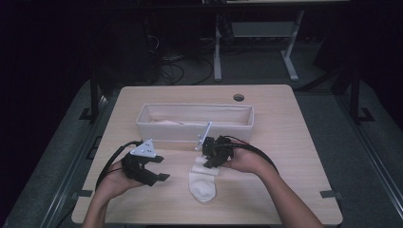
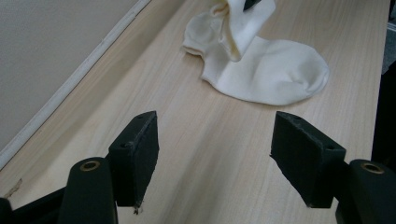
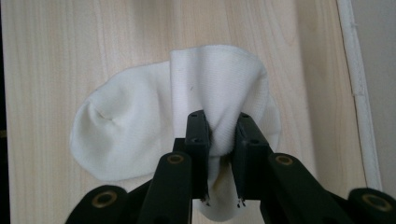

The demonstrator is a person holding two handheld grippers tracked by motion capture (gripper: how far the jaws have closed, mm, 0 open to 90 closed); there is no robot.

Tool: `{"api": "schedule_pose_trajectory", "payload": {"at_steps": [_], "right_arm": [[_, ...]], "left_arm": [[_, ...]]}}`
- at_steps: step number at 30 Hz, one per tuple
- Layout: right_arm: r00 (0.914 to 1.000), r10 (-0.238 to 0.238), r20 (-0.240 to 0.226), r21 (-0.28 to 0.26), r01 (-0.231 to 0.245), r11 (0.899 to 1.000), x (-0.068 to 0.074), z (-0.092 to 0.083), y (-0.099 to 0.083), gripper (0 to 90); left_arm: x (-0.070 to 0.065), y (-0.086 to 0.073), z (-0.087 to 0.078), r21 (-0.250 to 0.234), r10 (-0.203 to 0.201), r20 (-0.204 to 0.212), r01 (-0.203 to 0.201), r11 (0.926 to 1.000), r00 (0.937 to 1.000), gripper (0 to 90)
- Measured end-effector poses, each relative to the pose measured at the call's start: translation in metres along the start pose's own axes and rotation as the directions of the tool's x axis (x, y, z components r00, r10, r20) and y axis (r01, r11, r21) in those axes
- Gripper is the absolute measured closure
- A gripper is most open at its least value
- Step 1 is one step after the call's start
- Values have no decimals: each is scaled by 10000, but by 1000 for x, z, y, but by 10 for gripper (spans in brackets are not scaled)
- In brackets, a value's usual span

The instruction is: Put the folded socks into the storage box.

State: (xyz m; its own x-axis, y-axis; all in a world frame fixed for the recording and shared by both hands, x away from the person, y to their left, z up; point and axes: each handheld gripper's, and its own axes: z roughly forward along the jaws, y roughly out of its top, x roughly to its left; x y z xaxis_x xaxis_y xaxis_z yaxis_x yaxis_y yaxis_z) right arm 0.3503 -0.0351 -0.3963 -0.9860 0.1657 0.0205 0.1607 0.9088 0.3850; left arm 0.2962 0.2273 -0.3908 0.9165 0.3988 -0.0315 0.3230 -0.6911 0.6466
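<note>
Now the right gripper (image 3: 219,135) pinches the cuff of the white sock (image 1: 202,183), which lies on the worktop (image 1: 285,142) before the tray (image 1: 195,135); the left gripper (image 2: 215,149) fingers stand wide, empty.

I count one white sock (image 1: 203,179) at the lower middle of the high view. One long white bin (image 1: 195,122) sits above it, mid-frame, with something pale inside that I cannot count. I have two claws: my left claw (image 1: 159,167) and my right claw (image 1: 212,159). One counter (image 1: 294,142) carries everything.
</note>
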Motion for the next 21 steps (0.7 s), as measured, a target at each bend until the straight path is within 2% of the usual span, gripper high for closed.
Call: {"api": "schedule_pose_trajectory", "payload": {"at_steps": [10, 21], "right_arm": [[9995, -324, -67, 281, 326, 9991, 0, 13, 6, 773], [9993, -340, -122, 375, 344, 9987, -3, 19, 8, 771]], "left_arm": [[0, -1, -1, -88, -70, -14, 70, 9999, 10000, 321], [0, -1, -2, -105, -134, -27, 134, 9999, 9999, 321]]}}
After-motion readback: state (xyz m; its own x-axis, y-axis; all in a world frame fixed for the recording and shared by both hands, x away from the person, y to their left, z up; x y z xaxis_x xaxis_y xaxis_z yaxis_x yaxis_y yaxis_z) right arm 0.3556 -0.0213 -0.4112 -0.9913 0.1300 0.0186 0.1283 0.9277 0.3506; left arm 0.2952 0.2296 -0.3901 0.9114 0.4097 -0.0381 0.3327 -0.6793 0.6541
